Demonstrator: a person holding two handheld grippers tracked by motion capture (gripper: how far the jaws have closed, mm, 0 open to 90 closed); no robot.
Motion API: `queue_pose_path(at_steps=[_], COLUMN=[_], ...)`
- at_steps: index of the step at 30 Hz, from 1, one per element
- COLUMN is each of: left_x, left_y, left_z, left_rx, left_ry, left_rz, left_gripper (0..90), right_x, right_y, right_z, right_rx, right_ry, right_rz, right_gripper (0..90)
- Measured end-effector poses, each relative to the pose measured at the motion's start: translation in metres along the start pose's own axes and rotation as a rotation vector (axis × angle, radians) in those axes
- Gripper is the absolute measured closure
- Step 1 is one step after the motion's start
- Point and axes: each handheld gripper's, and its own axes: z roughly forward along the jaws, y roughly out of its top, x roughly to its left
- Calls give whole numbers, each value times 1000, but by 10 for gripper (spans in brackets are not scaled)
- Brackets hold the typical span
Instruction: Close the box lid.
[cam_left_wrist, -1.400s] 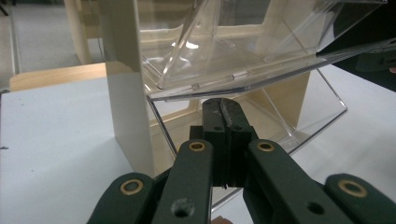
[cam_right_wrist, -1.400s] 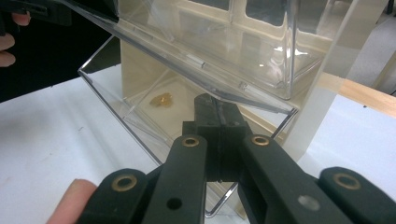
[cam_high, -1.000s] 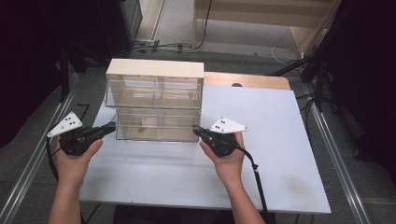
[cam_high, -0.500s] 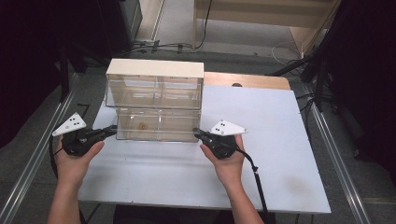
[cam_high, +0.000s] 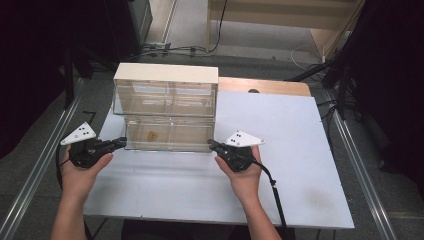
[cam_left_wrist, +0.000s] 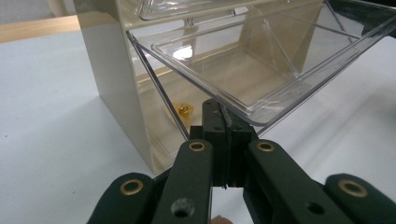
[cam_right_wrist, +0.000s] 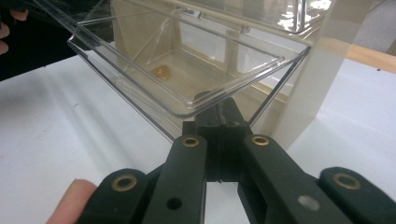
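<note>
A cream cabinet (cam_high: 165, 74) with clear plastic drawers stands at the back left of the white table (cam_high: 280, 150). Its lower drawer (cam_high: 170, 136) is pulled partly out, and a small golden piece (cam_high: 151, 135) lies inside it. My left gripper (cam_high: 121, 142) is shut on the drawer's front left corner, my right gripper (cam_high: 212, 145) on its front right corner. In the left gripper view the jaws (cam_left_wrist: 223, 116) pinch the clear rim (cam_left_wrist: 261, 100), with the golden piece (cam_left_wrist: 183, 109) behind. In the right gripper view the jaws (cam_right_wrist: 218, 112) pinch the rim (cam_right_wrist: 196, 105) from below, the golden piece (cam_right_wrist: 162, 71) beyond.
The upper drawers (cam_high: 165, 100) are closed. A wooden strip (cam_high: 265, 86) borders the table's far edge. Metal rails (cam_high: 40, 165) run along both sides of the table. Cables lie on the floor behind. White tabletop spreads right of the cabinet.
My left gripper has shifted slightly right, toward the drawer's corner. The right gripper has barely moved, a touch nearer the person.
</note>
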Motion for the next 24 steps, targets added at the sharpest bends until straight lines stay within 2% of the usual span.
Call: queue_pose_path(at_steps=[14,24], left_x=[3,5], left_y=[-4,-6], left_z=[3,3], left_rx=[42,49], left_ry=[-11,-11], left_rz=[-5,-13], left_gripper=[900,900], right_x=[-1,-1], right_y=[-7,-12], right_z=[1,2], right_rx=[16,21], right_ry=[0,5], right_rz=[10,17], right_gripper=[877,877])
